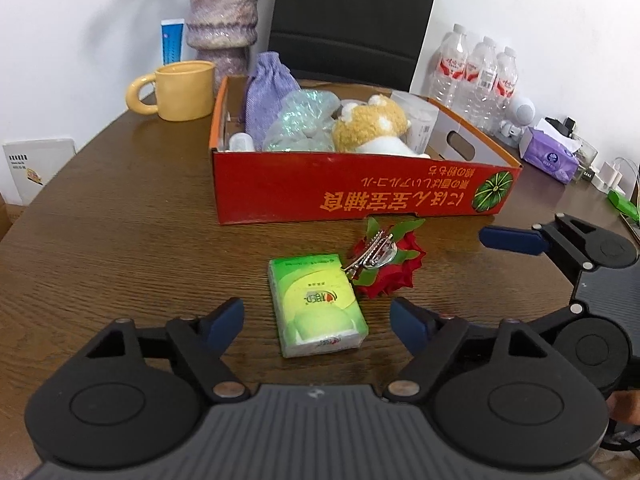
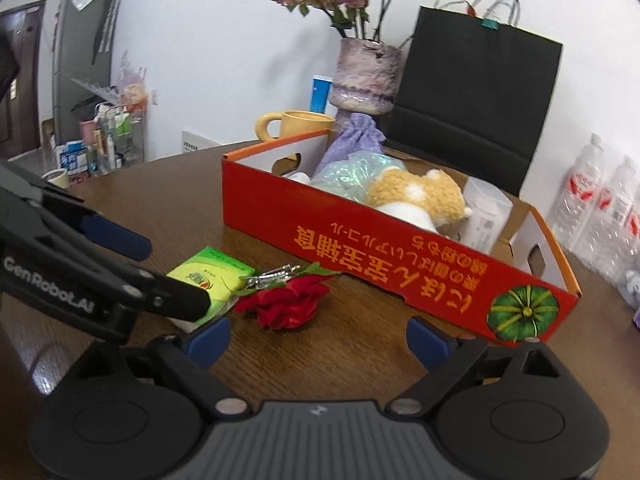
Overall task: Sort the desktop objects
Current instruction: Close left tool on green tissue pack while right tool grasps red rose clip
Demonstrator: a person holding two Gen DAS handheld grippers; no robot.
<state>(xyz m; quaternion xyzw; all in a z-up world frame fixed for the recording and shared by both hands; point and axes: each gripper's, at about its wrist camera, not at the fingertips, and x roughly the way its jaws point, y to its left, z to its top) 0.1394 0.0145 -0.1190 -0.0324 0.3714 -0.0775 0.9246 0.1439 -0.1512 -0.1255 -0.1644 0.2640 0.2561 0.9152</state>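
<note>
White walls; brown wood table; black chair.

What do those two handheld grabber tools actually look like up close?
Both are matte black plastic. The left gripper and right gripper each have a ribbed grey body, two round black pivot discs, silver rivets and blue-padded jaws. White lettering reading GenRobot.AI marks the left one's side in the right wrist view.

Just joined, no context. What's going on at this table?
A person is sorting desk clutter into a red cardboard box with a handheld tool in each hand. The box already holds a purple pouch, a plush toy and bubble wrap. A green tissue pack and a red rose hair clip lie on the table in front of the box. The left tool is open, lined up on the tissue pack. The right tool is open and holds nothing.
</note>
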